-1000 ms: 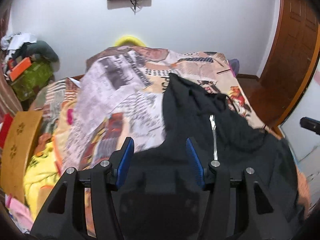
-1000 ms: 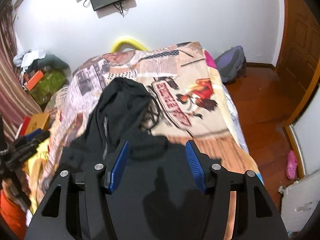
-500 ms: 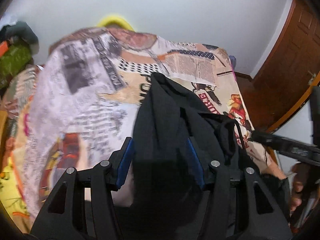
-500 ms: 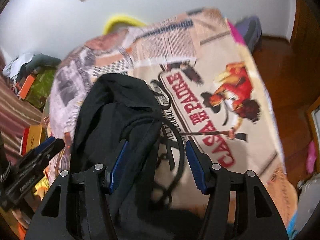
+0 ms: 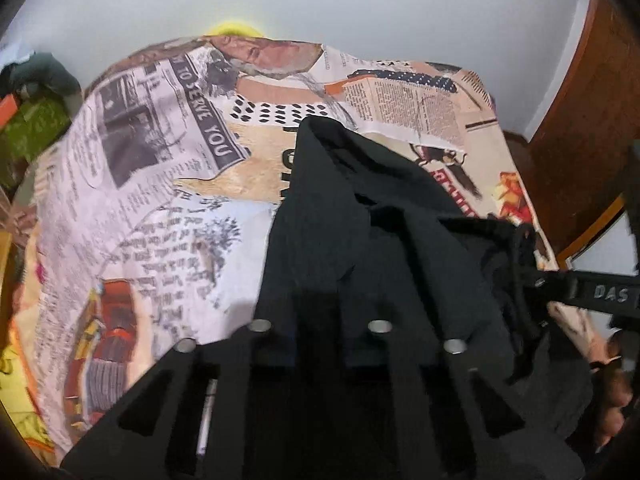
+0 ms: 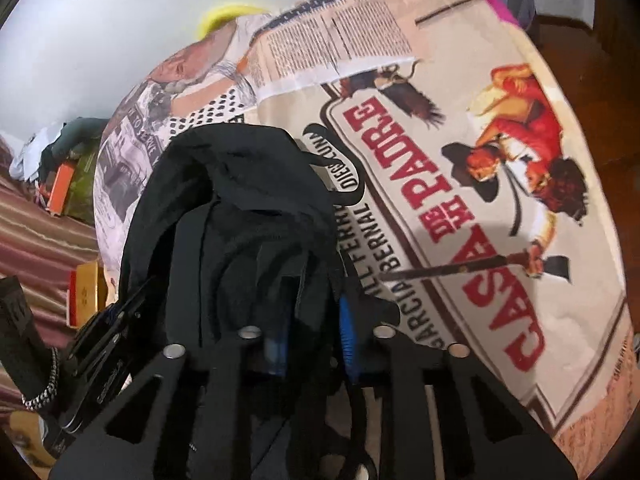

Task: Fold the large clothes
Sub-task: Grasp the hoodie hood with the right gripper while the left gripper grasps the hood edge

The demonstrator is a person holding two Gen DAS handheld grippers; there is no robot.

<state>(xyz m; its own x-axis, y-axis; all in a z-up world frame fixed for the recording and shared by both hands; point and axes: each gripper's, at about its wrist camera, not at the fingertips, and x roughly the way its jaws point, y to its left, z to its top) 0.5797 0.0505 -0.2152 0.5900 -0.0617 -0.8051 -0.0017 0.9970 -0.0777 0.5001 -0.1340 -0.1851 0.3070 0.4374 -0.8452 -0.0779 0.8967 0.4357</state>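
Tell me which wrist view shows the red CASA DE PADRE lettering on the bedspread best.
The right wrist view: the red lettering lies unobstructed and readable on the bedspread, right of the black garment. In the left wrist view only a blurred red fragment shows beyond the garment's edge, unreadable.

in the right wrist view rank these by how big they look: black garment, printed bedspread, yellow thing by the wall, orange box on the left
1. printed bedspread
2. black garment, though it lies nearer the camera
3. yellow thing
4. orange box

The last two look similar, so their order is unsure.
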